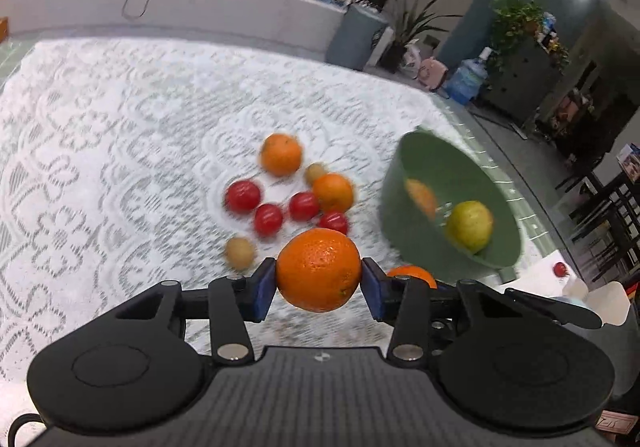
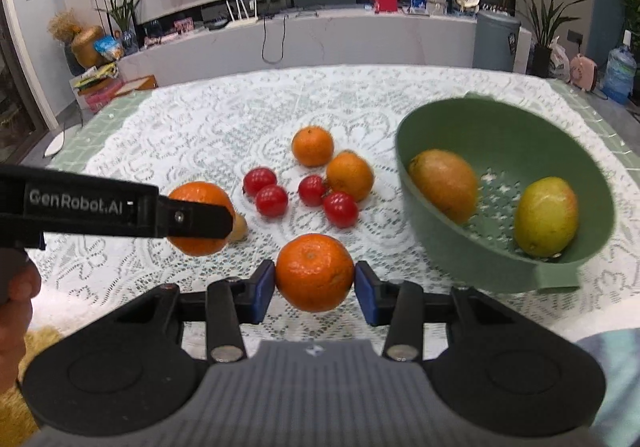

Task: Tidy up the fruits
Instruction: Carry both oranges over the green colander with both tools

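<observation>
Both grippers loaded. Left gripper (image 1: 319, 281) clamps orange (image 1: 319, 270), lifted off lace cloth (image 1: 100, 135). Right gripper (image 2: 315, 283) clamps second orange (image 2: 315, 273), near green bowl (image 2: 472, 247), which holds two mangoes. Step looks like carry to bowl. Next: move over rim, release. Tomatoes (image 2: 304, 197) wait on cloth.

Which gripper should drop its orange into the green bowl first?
Right, probably. The right gripper holds its orange just beside the green bowl. The left gripper with its orange sits farther left, the other between it and the bowl.
</observation>
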Demonstrator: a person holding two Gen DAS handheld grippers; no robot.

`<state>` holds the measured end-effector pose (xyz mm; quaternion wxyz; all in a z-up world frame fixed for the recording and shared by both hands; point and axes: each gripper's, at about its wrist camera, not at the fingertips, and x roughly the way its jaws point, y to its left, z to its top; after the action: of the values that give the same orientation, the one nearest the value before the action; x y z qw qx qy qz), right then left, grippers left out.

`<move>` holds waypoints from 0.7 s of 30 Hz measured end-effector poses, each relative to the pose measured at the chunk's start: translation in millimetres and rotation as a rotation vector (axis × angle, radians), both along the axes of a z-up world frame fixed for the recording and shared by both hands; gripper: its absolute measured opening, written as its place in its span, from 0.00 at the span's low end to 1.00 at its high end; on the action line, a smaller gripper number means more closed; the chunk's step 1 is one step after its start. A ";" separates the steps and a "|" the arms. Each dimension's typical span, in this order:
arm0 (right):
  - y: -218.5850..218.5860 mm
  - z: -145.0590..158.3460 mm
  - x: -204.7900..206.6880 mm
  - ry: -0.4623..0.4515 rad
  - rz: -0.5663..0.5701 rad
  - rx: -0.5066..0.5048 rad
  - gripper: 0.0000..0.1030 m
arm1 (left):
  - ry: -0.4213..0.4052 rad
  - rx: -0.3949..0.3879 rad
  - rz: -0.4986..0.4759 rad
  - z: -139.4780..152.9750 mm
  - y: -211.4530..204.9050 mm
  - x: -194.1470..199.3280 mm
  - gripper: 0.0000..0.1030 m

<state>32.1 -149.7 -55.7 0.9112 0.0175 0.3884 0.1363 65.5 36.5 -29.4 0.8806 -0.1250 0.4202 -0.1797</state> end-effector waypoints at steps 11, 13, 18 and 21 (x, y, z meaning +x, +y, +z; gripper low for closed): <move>-78.6 46.2 -7.7 -0.067 -0.076 0.057 0.40 | -0.071 0.025 -0.165 36.8 -75.5 9.0 0.49; -96.0 49.9 -3.7 -0.063 -0.097 0.069 0.40 | -0.071 0.033 -0.188 38.0 -89.4 13.7 0.49; -135.1 52.4 16.7 -0.020 -0.136 0.081 0.40 | -0.031 0.044 -0.238 33.2 -119.6 30.9 0.49; -146.7 49.0 33.0 0.007 -0.110 0.042 0.40 | 0.013 0.057 -0.261 26.8 -134.5 45.2 0.49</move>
<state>65.2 -296.4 -6.7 0.9154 0.0586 0.3871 0.0940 110.7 -98.0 -2.6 0.8503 -0.0452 0.4435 -0.2799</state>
